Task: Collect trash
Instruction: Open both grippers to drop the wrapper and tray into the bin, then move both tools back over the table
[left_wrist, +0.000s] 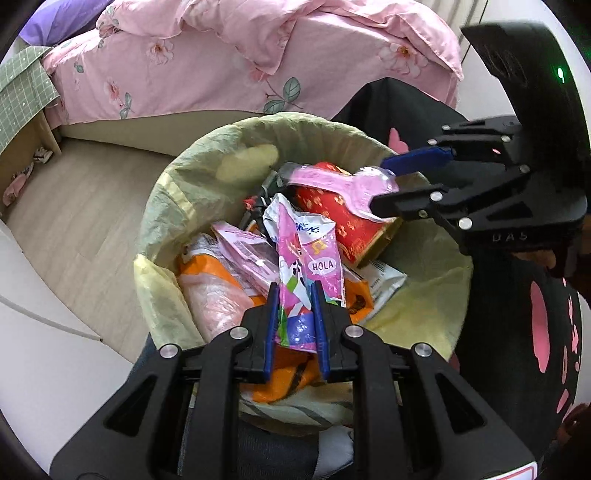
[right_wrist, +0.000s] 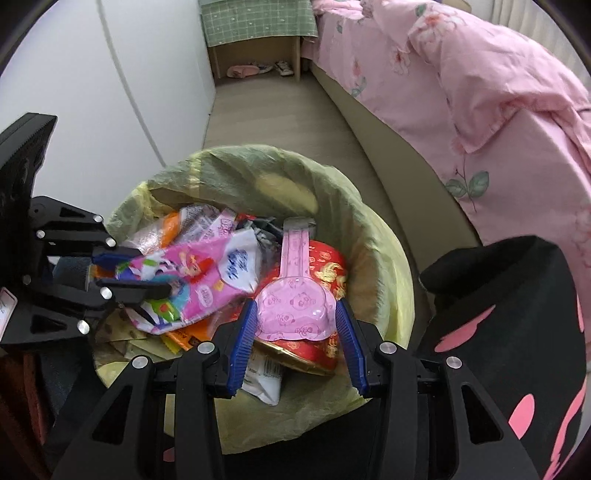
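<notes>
A trash bin lined with a yellow-green bag (left_wrist: 177, 206) (right_wrist: 384, 258) is full of wrappers and a red box (left_wrist: 351, 221) (right_wrist: 325, 273). My left gripper (left_wrist: 295, 291) (right_wrist: 147, 273) is shut on a pink cartoon snack wrapper (left_wrist: 310, 254) (right_wrist: 199, 280) and holds it over the bin. My right gripper (right_wrist: 295, 317) (left_wrist: 384, 181) is shut on a clear pink plastic blister package (right_wrist: 291, 306) (left_wrist: 343, 184) and holds it above the red box.
A bed with a pink floral duvet (left_wrist: 229, 62) (right_wrist: 480, 92) stands beside the bin. A wooden nightstand (right_wrist: 255, 48) with a green cloth holds shoes. A white wall (right_wrist: 92, 92) is on the other side. A black cloth with pink shapes (right_wrist: 509, 332) lies to the right.
</notes>
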